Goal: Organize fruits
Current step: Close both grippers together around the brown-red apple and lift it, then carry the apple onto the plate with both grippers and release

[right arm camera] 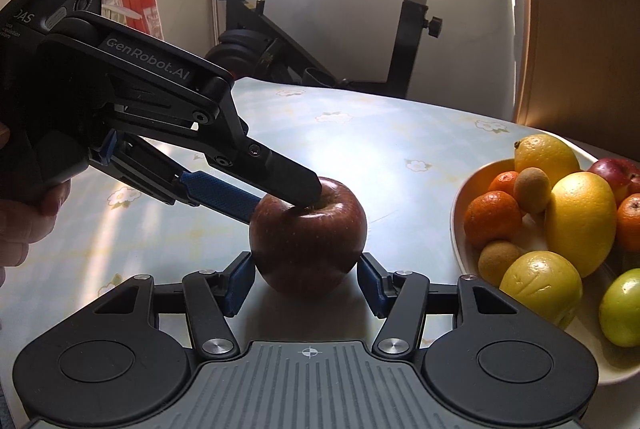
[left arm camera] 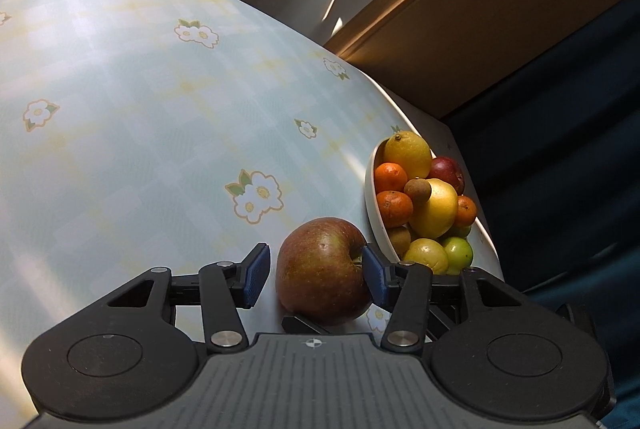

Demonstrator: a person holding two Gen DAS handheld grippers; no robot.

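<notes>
A: Where is the red apple [right arm camera: 308, 235] found?

B: On the floral table [left arm camera: 140, 117], just beside the white bowl [right arm camera: 464, 189] heaped with fruit; a lemon [right arm camera: 546, 157] and a mandarin [right arm camera: 493, 217] are seen among them.

A: How is the left hand-held gripper [left arm camera: 316, 275] set?

B: Open around the apple; one pad is touching near the stem hollow, the other is kept apart.

A: And the right hand-held gripper [right arm camera: 306, 281]?

B: Spread wide at the apple's base, pads close on both sides; whether contact is made cannot be told; nothing is held.
</notes>
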